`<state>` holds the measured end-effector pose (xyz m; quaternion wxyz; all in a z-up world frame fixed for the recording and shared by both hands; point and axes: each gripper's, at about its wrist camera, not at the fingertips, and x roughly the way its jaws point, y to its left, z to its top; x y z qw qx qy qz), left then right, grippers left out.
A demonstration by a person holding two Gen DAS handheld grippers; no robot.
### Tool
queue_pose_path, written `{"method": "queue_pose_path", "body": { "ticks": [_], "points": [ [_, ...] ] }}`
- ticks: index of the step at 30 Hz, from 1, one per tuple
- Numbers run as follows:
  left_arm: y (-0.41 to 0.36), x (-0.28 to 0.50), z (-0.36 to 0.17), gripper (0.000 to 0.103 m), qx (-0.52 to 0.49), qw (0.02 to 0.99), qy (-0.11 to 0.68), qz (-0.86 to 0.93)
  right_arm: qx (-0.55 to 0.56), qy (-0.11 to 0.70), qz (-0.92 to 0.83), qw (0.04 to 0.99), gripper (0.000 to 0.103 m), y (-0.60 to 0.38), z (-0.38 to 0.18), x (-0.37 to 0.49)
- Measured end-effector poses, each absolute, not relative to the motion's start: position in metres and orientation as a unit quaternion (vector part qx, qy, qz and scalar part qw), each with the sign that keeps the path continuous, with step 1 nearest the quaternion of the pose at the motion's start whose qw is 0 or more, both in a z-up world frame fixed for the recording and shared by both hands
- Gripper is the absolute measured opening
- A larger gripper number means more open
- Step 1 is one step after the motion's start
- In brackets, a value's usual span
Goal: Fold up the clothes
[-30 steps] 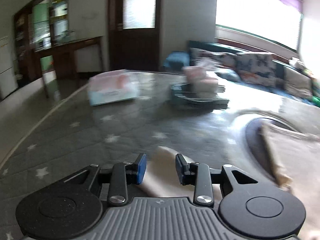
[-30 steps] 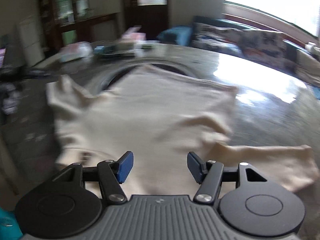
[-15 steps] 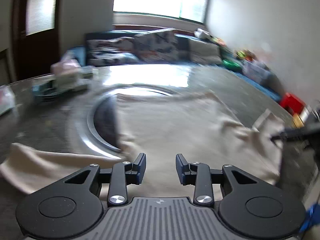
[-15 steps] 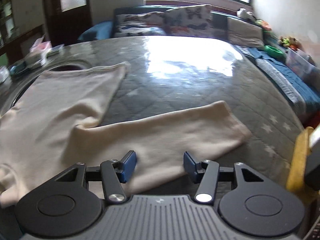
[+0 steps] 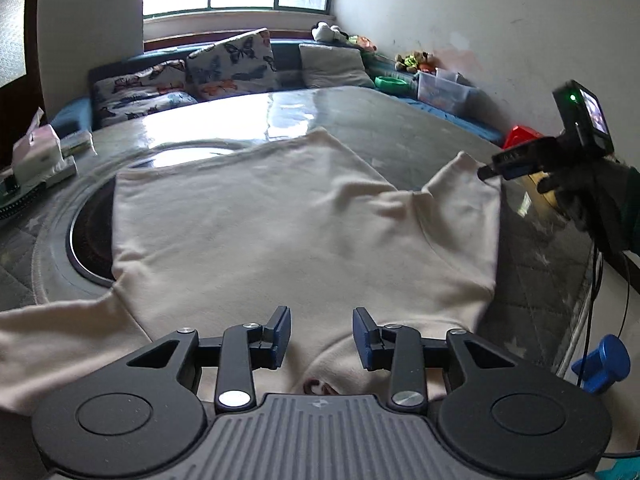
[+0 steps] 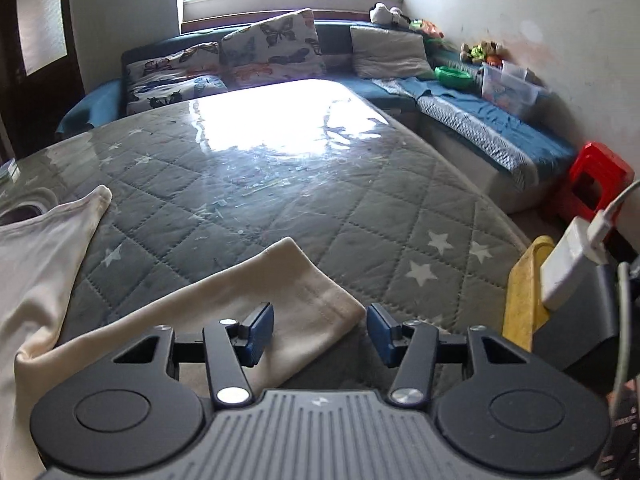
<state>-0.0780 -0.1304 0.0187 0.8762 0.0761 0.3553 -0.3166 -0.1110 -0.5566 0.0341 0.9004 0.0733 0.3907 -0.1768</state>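
Left tongs (image 5: 321, 334) apart, empty, over the collar of the cream sweatshirt (image 5: 260, 216) spread flat on the table (image 6: 280, 184). Right tongs (image 6: 320, 330) closing around the right sleeve cuff (image 6: 320, 300), no pinch yet. Risk: clip only the top layer near the edge, cuff slips out mid-fold.

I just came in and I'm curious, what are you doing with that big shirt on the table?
A person is getting ready to fold a cream long-sleeved shirt spread flat on the quilted table cover. The left gripper hovers over the collar end, fingers apart, gripping nothing. The right gripper is at the cuff of one sleeve, its fingers closing in on either side but not pinching it yet. No fold has been made.
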Motion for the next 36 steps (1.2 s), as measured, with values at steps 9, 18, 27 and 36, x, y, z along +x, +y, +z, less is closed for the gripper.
{"method": "queue_pose_path", "body": {
  "ticks": [9,18,27,36],
  "points": [
    [-0.131,-0.080,0.015,0.037,0.083,0.872,0.358,-0.323,0.067,0.374,-0.195,0.904,0.009,-0.557,0.035,-0.117],
    [-0.132,-0.081,0.015,0.041,0.090,0.870,0.356,-0.330,0.037,0.377,-0.225,0.898,0.019,-0.551,0.035,-0.127],
    [-0.137,-0.081,0.032,0.042,0.082,0.872,0.344,-0.340,0.036,0.357,-0.160,0.920,0.025,-0.536,0.050,-0.119],
    [-0.157,-0.085,0.034,0.042,0.097,0.864,0.342,-0.356,0.032,0.370,-0.139,0.918,0.035,-0.528,0.044,-0.099]
  ]
}}
